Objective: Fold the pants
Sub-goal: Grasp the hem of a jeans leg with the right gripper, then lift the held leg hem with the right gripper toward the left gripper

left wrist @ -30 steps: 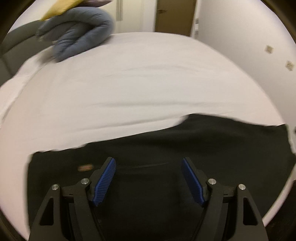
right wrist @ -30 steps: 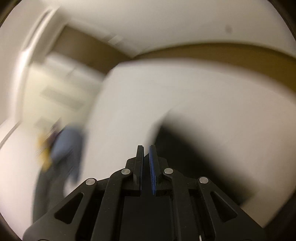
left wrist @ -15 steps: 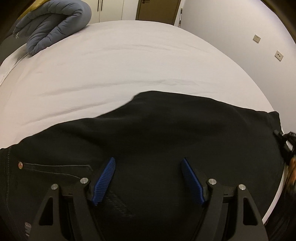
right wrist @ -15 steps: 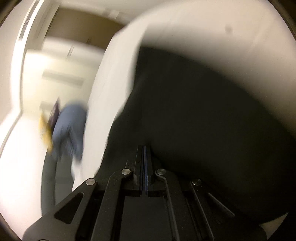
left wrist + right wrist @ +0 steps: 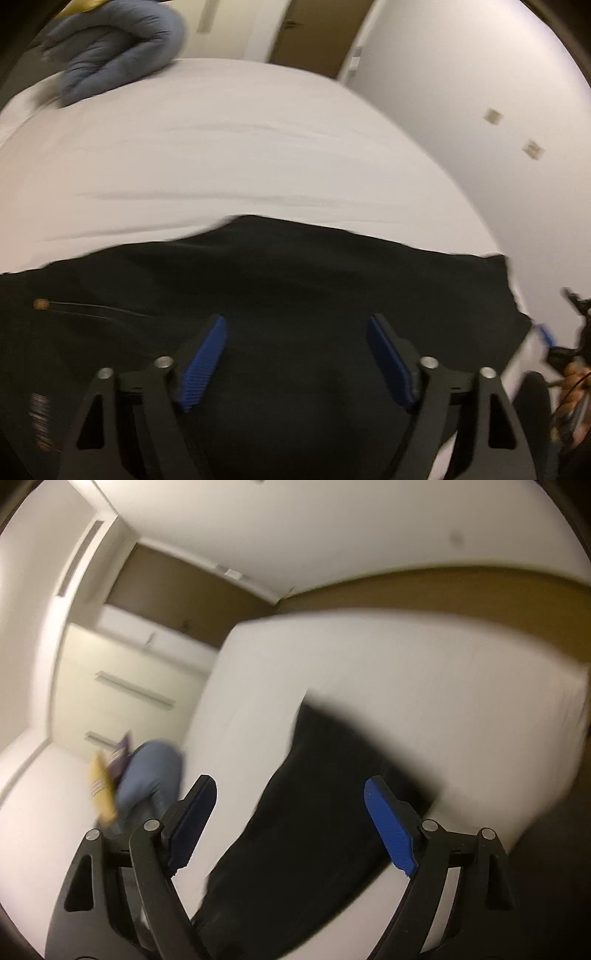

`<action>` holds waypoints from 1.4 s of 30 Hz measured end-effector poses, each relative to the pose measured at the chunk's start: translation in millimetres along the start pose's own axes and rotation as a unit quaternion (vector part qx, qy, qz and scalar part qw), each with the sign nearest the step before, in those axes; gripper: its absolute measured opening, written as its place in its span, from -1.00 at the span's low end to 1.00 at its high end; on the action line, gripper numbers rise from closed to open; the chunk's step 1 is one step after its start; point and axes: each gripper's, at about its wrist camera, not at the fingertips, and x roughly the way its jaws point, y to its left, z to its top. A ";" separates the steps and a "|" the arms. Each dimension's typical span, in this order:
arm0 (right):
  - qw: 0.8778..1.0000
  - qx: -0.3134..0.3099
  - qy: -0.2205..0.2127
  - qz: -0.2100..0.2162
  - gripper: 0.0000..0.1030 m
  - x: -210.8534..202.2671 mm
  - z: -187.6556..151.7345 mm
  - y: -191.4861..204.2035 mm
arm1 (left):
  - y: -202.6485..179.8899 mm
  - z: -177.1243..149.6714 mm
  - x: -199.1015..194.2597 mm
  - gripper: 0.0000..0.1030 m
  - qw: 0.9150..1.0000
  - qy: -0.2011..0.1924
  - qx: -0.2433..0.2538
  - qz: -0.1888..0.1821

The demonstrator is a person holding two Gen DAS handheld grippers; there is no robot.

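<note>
Black pants (image 5: 295, 295) lie flat along the near side of a white bed (image 5: 240, 155), pocket and rivet toward the left. My left gripper (image 5: 297, 326) hovers over their middle, jaws opening wide, with no cloth pinched between the pads. In the right wrist view the pants (image 5: 314, 812) stretch away along the bed's edge. My right gripper (image 5: 290, 786) hangs above them, jaws opening wide and holding nothing. At the right edge of the left wrist view a hand (image 5: 572, 384) holds that tool, one blue pad (image 5: 546, 335) showing beside the pants' end.
A rolled blue-grey quilt (image 5: 118, 48) lies at the bed's far left corner, also seen as the quilt (image 5: 151, 771) next to a yellow item (image 5: 101, 790). A white wall (image 5: 461, 92) runs close along the bed's right side. A brown door (image 5: 310, 33) stands beyond.
The right gripper was shut and now stands wide open, pulled back from the pants. The left gripper has shifted along the pants and opened slightly wider.
</note>
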 end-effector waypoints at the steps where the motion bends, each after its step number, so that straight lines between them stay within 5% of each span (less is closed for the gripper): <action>1: 1.000 0.013 0.018 0.005 0.61 5.7 -18.5 2.7 | -3.5 0.3 7.8 0.58 1.000 0.008 0.001 -0.010; 4: 0.996 0.074 0.046 -0.015 0.61 27.2 -52.6 -7.1 | 11.2 -7.5 41.7 0.35 0.997 0.056 -0.038 -0.020; 6: 0.992 0.122 0.028 -0.034 0.58 8.0 -78.2 -29.7 | 30.9 -11.9 40.6 -0.33 0.996 0.050 -0.068 -0.018; 9: 0.989 0.147 -0.005 -0.035 0.57 -7.4 -87.3 -47.4 | 47.5 -18.1 32.8 -0.82 0.993 0.062 -0.097 -0.027; 11: 0.989 0.146 -0.011 -0.026 0.57 -11.1 -82.4 -55.7 | 61.3 -18.1 30.7 -0.95 0.992 0.066 -0.107 -0.022; 13: 0.988 0.151 -0.002 -0.014 0.57 -7.4 -111.3 -54.9 | 59.6 -20.2 24.5 -0.95 0.991 0.065 -0.116 -0.019; 15: 0.989 0.147 0.003 -0.002 0.57 -40.6 -105.5 -78.8 | 52.4 -21.1 24.6 -0.85 0.992 0.065 -0.107 -0.011; 19: 0.989 0.149 0.016 0.017 0.45 2.2 -105.1 -69.0 | 47.7 -13.2 35.6 -0.82 0.993 0.062 -0.103 0.001; 21: 0.989 0.145 0.014 0.014 0.25 15.7 -101.3 -65.4 | 49.7 -14.2 36.0 -0.82 0.992 0.064 -0.110 -0.003; 23: 0.988 0.151 0.014 0.016 -0.24 30.6 -97.6 -62.6 | 47.7 -14.7 38.6 -0.82 0.992 0.065 -0.111 -0.008; 26: 0.988 0.154 0.022 0.008 -0.67 42.6 -94.3 -64.8 | 51.1 -15.5 37.5 -0.82 0.991 0.065 -0.114 -0.013; 30: 0.991 0.131 0.011 -0.010 -0.81 45.7 -94.4 -54.8 | 48.8 -16.5 39.0 -0.82 0.992 0.064 -0.111 -0.008; 38: 0.997 -0.035 0.002 -0.070 -0.84 50.0 -104.0 18.3 | 57.9 -18.2 34.6 -0.82 0.991 0.062 -0.114 -0.016; 42: 0.970 -0.227 0.046 -0.068 -0.84 64.3 -159.1 106.5 | 63.3 -18.9 29.5 -0.79 0.992 0.058 -0.114 -0.014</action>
